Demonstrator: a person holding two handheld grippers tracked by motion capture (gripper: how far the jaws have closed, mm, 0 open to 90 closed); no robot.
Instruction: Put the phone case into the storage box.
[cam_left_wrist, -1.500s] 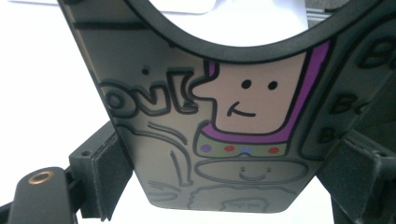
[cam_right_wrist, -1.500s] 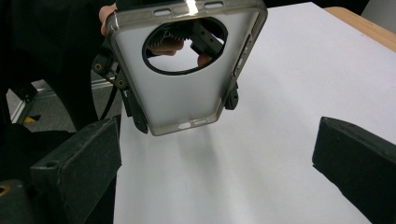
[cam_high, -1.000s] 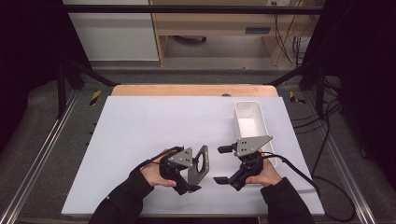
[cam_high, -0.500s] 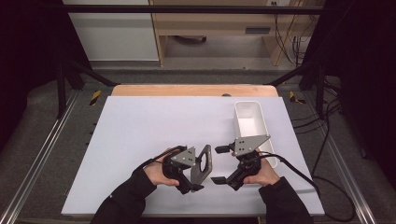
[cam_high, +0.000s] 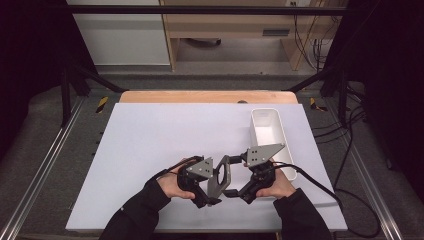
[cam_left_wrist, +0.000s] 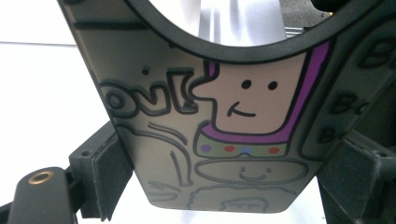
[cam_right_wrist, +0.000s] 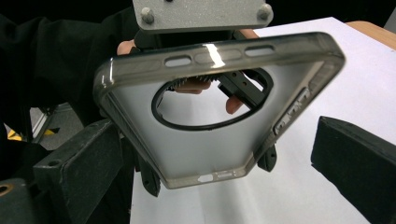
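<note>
High view has both grippers low near the front edge of the white table (cam_high: 150, 145), with a phone case (cam_high: 218, 176) standing on edge between them. Left gripper (cam_high: 210, 192) is clamped on the case, and in the left gripper view you can see its pads (cam_left_wrist: 109, 175) squeezing the two side edges. Right gripper (cam_high: 234, 177) sits spread apart around the case; in the right gripper view its pads (cam_right_wrist: 77, 158) stand clear of the case on both sides, so it isn't holding anything.

Case looks like smoky translucent grey plastic with a big round cutout ringed in black. One face has cartoon doodles: a blocky beige face with dot eyes and a smirk, purple outline, a collar with coloured dots, plus some bubble lettering. From the right gripper view (cam_right_wrist: 219, 112) you get the plain inner side, raised rim, button slots along the top edge and a small port cutout at the bottom.

White bin (cam_high: 256, 122) sits on the right part of the table, just beyond the right hand (cam_high: 277, 186). Looks empty from above.
</note>
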